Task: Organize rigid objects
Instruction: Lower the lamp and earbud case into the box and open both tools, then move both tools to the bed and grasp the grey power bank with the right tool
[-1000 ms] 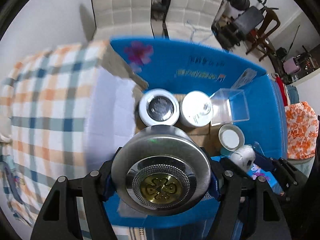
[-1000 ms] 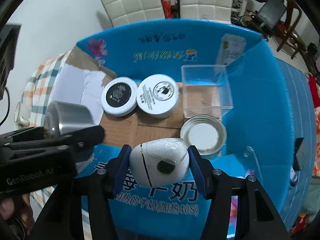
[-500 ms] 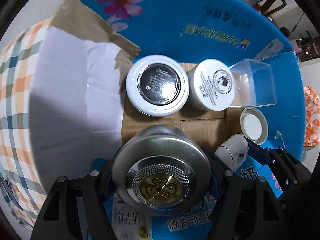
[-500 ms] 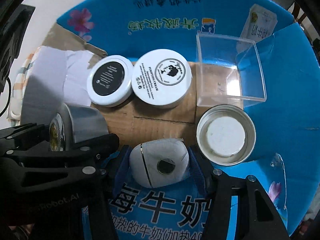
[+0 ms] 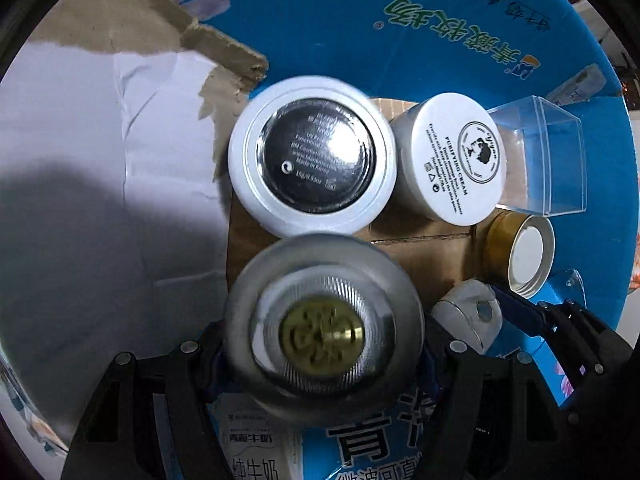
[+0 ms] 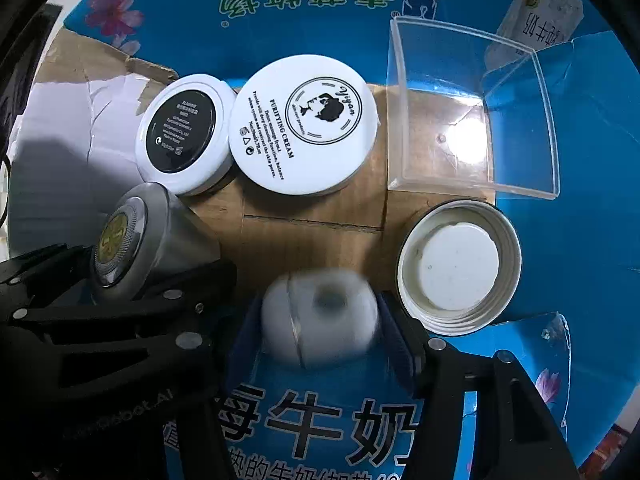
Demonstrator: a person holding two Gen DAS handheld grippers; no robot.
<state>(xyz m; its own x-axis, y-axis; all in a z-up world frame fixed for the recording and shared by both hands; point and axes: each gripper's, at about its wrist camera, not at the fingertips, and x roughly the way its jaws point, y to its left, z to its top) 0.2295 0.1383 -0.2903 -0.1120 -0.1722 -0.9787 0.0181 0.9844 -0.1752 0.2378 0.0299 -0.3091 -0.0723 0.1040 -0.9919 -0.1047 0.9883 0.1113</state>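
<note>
Both fisheye cameras are looking almost straight down into a blue milk carton (image 5: 460,8), from close above its brown floor. The left wrist camera is sitting nearest the black-labelled white jar (image 5: 312,156), which is filling the frame centre, with the carton's torn white flap (image 5: 100,160) at nine o'clock. The right wrist camera is hanging further right, centring the purifying cream jar (image 6: 304,124), with the clear plastic box (image 6: 472,116) at two o'clock. Both views are sharing the two jars, the box and the upturned lid (image 6: 460,268).
</note>
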